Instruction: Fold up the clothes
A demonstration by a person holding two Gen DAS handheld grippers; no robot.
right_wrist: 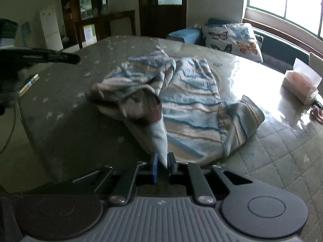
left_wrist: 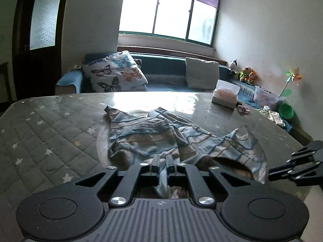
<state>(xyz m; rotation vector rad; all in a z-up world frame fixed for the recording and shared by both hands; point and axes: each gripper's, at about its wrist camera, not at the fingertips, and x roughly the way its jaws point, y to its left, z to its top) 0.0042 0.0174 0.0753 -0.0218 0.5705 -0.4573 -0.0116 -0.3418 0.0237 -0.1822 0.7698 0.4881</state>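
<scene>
Quilted star-print table [left_wrist: 46, 133] under window [left_wrist: 169, 14]; sofa [left_wrist: 161, 74] behind table. Striped garment [left_wrist: 141, 135] on table; left gripper [left_wrist: 163, 162] and right gripper [right_wrist: 163, 161] each clenched on garment edge.

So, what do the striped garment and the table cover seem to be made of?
Striped garment: soft fabric, probably knit cotton, matte; it wrinkles and drapes loosely. Table cover: quilted grey fabric with stars, apparently under a clear glossy sheet, perhaps plastic or glass, because the window reflects brightly in it.
</scene>
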